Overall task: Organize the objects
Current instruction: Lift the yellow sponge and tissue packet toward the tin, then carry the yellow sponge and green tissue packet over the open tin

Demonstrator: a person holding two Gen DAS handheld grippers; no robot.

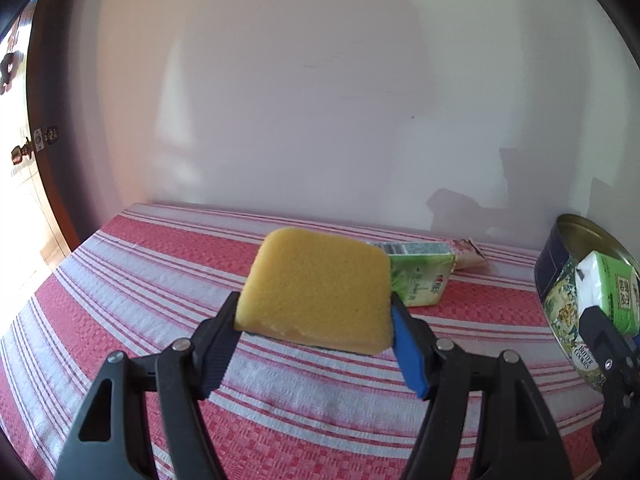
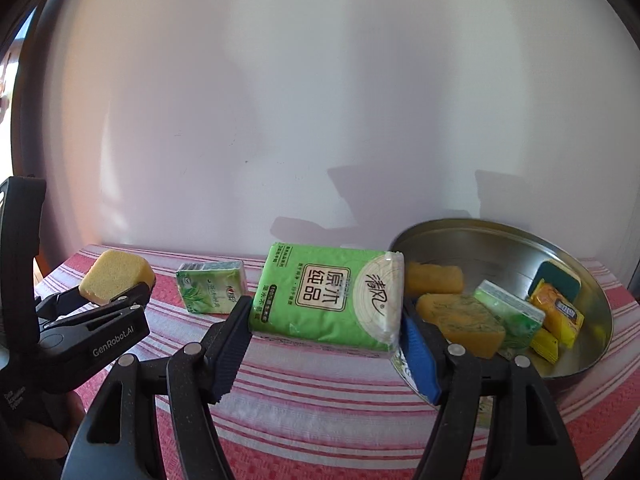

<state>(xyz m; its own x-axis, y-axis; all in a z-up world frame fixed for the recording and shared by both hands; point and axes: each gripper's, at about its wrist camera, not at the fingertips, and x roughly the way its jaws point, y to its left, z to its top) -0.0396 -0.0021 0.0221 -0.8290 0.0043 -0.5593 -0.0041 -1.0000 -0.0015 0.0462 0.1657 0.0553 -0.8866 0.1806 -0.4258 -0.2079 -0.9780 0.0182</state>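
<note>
Yellow porous sponge (image 1: 316,286) pinched in left gripper (image 1: 314,316), green tissue pack (image 2: 326,300)

Three yellow sponges (image 2: 116,278): one outside the tin (image 2: 600,312), two inside. Three green tissue packs (image 2: 326,300): two outside, one inside.

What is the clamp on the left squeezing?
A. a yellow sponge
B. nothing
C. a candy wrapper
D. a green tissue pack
A: the left gripper has its jaws closed on a yellow sponge, held above the striped cloth; the tissue pack is in the right gripper.
</note>
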